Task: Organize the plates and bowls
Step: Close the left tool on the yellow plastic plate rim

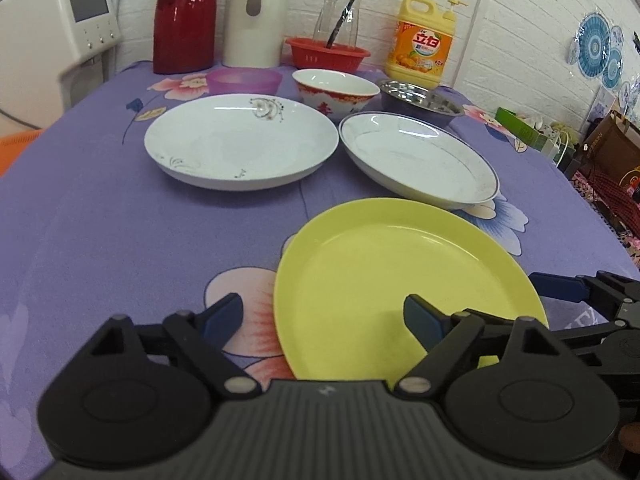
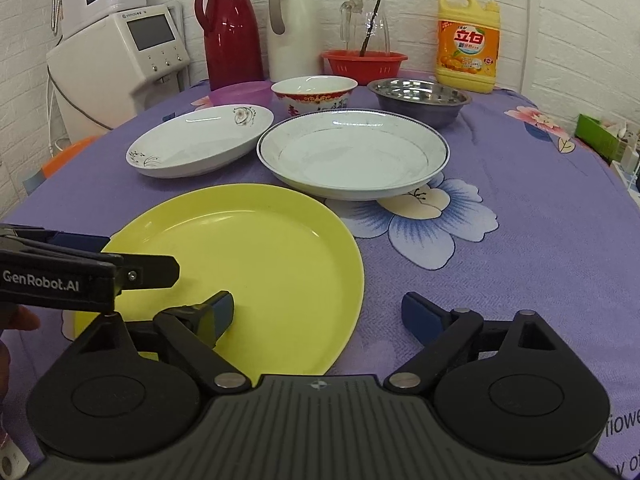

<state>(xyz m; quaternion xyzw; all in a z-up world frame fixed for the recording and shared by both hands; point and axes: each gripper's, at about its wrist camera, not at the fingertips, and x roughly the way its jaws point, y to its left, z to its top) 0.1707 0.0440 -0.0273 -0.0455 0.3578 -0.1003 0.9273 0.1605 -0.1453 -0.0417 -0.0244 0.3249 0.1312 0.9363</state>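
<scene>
Yellow plate (image 2: 240, 264) lies flat on purple floral tablecloth (image 2: 520, 240) near front table edge. Left gripper (image 1: 322, 316) gapes, straddling plate's left rim, pads not pressing. Right gripper (image 2: 318, 314) gapes, straddling right rim. White plates, bowls behind.

- The near edge of the yellow plate (image 1: 400, 276) is hidden behind the left gripper (image 1: 324, 316).
- Behind the yellow plate, the purple bowl (image 2: 240, 94) is partly hidden by the floral plate (image 2: 200, 142).
- The red flask (image 1: 184, 16) is cut off at the top edge.
</scene>
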